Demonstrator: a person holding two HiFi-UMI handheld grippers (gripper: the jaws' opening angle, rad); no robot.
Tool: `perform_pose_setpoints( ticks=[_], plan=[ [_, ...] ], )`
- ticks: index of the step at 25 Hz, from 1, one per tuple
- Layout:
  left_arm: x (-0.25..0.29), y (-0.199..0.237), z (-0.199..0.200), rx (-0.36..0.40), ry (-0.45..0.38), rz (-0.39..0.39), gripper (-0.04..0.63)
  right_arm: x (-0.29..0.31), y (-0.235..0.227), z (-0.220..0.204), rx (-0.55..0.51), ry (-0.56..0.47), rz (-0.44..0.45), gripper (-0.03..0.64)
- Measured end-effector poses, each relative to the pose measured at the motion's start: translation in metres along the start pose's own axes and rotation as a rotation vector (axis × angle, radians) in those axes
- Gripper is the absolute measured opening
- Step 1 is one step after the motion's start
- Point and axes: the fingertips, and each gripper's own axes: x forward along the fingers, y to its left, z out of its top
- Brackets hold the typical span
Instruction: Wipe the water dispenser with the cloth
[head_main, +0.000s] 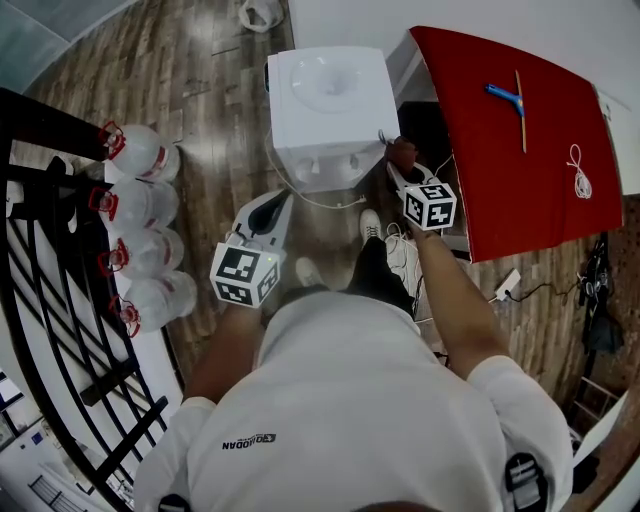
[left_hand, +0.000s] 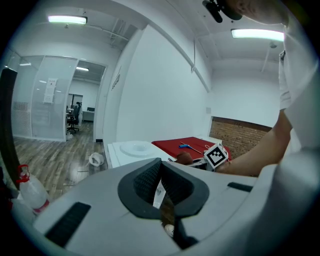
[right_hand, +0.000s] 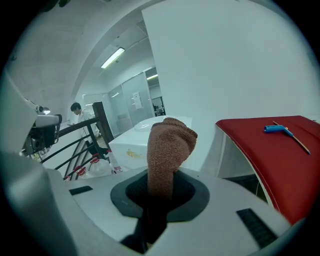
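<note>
Nearest the lens: white-shirted shoulders of the person (head_main: 350, 420), both forearms reaching forward and down.

Right claw (head_main: 398, 160): pinching a brown knitted cloth (right_hand: 167, 150), its folded wad standing up out of the jaws. Left claw (left_hand: 160, 189): pressed together, nothing held.

Task's thing: white box-shaped water dispenser (head_main: 330, 100), standing on the wood-plank floor (head_main: 215, 110) against the wall, just beside a red-covered counter (head_main: 530, 150). Cloth held at the dispenser's front right corner, near the two small taps (head_main: 311, 162). Contact with the casing not confirmable from above.

Judged step: bringing cloth to surface, with wiping seemingly at its start.

To do it well:
- Press the free wad flat to the panel, never the hard claw tips.
- Work in overlapping strokes across the top, then down the front and sides.
- Keep the pinch firm so the cloth does not slide out.
- Go lightly round the taps to avoid tripping them.

Pose, right: forearm stretched almost straight, claw aimed at the dispenser, marker cube uppermost.

Pose, left: forearm held shorter, claw pointing at the dispenser's front yet apart from it, idle.

Also noted: clear red-capped water bottles (head_main: 140, 200) in a row along a black railing (head_main: 50, 130), well apart from the work.
</note>
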Motion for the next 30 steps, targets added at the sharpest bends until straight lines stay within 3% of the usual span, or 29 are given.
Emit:
perform_pose_setpoints(
  ticks=[11, 16, 22, 26, 30],
  plan=[
    [0.021, 0.001, 0.004, 0.0, 0.013, -0.022, -0.008, -0.018, -0.039, -0.003, 0.043, -0.002, -0.065, 0.054],
    [0.037, 0.001, 0.015, 0.014, 0.02, -0.027, -0.008, -0.026, -0.041, 0.02, -0.032, 0.029, -0.041, 0.054],
    [0.065, 0.0, 0.029, 0.046, 0.035, -0.022, -0.008, -0.015, -0.035, 0.086, -0.279, 0.069, 0.031, 0.054],
    [0.081, -0.001, 0.047, 0.048, 0.018, -0.003, -0.008, 0.016, -0.047, 0.138, -0.554, 0.113, 0.029, 0.054],
    [0.1, 0.0, 0.049, 0.029, 0.06, 0.035, -0.008, 0.063, -0.064, 0.174, -0.889, 0.198, 0.018, 0.054]
  ],
)
